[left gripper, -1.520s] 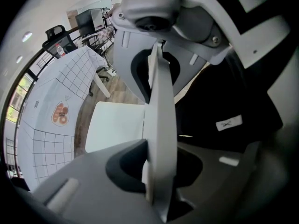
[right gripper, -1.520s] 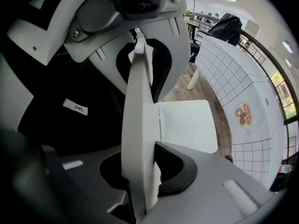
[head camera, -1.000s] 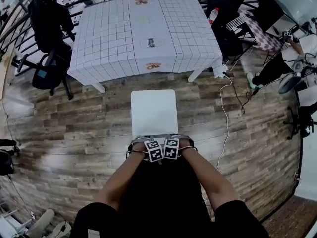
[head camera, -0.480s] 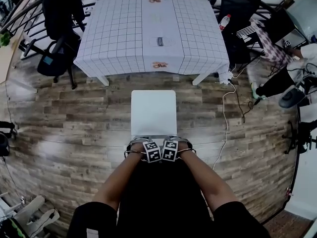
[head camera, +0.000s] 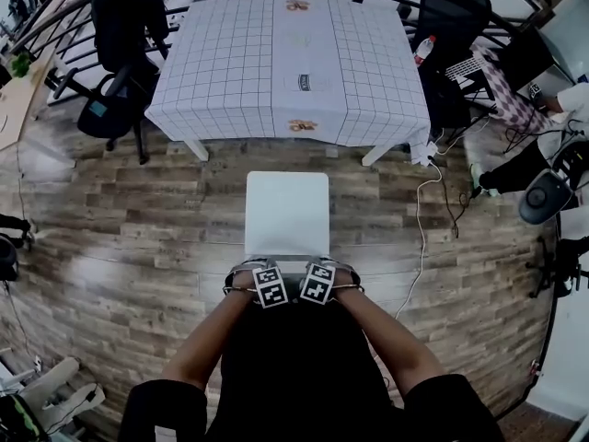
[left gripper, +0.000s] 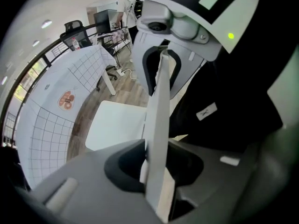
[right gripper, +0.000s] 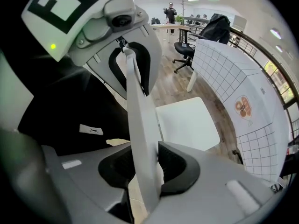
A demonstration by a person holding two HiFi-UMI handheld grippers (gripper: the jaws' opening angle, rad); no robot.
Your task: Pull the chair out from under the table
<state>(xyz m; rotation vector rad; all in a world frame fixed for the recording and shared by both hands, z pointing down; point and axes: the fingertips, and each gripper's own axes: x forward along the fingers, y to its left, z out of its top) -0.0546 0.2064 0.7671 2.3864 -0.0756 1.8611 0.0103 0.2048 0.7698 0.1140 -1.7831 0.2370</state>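
Observation:
A white chair stands on the wooden floor, clear of the table (head camera: 230, 63) with the white grid cloth; its seat (head camera: 287, 212) faces the table. Both grippers point down onto the top edge of its backrest (head camera: 287, 260), side by side. The left gripper (head camera: 262, 271) straddles the thin white backrest (left gripper: 159, 120) and its jaws are opening, with a gap on one side. The right gripper (head camera: 318, 268) also has the backrest (right gripper: 140, 120) between its jaws (right gripper: 142, 171), which are opening. In the left gripper view (left gripper: 156, 167) the right gripper's body (left gripper: 187, 22) shows further along the backrest.
A black office chair with a jacket (head camera: 115, 63) stands left of the table and another (head camera: 451, 26) at its right. A white cable (head camera: 423, 228) runs over the floor right of the chair. A bottle (head camera: 423, 49) and someone's legs (head camera: 515, 164) are at far right.
The two marker cubes have drifted slightly apart and the left one has rolled a little. The chair stays where it was; the head view has shifted a bit.

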